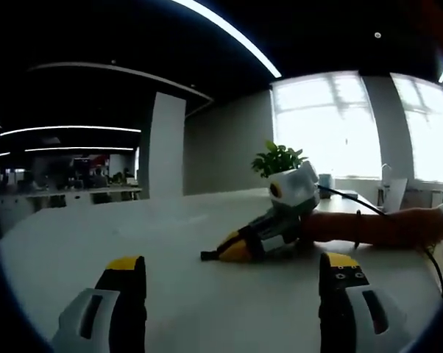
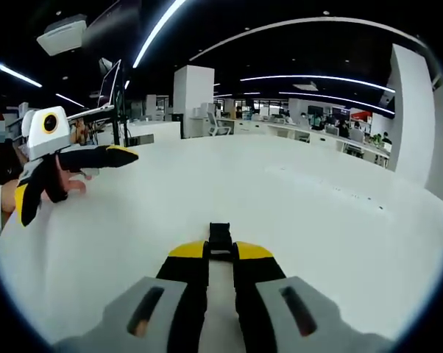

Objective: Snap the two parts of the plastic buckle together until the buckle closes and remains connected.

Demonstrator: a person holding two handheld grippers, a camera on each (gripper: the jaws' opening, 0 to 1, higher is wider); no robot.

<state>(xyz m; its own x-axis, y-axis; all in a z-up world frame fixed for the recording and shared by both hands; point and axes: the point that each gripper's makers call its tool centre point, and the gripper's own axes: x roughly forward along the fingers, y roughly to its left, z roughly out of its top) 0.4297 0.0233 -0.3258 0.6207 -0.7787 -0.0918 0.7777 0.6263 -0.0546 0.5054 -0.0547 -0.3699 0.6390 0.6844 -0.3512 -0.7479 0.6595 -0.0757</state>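
right claw pinching one buckle part, left claw spread and empty

right claw (image 2: 220, 257) pressed nearly together on a small black buckle part (image 2: 220, 237), gripped at the yellow tips and jutting forward along the claw's own line, low over the white worktop (image 2: 295, 198). same pairing visible from the left gripper view: right claw (image 1: 232, 251) lying low on the worktop (image 1: 96, 243), black tip of the part (image 1: 208, 256) pointing out toward that view's left.

left claw (image 1: 232, 283) spread wide, nothing between its jaws. from the right gripper view, left claw (image 2: 74, 176) raised off to the left, well apart from the held part, again clearly spread.

second buckle half: cannot tell where from these pictures; no loose piece made out on the worktop.

judged as early in the task, with no mating under way. probably hinges on finding and taking up the other half with the free left claw, then bringing it in along the held part's long axis, open ends facing. likely risk: a skewed approach jamming the prongs rather than clicking home.
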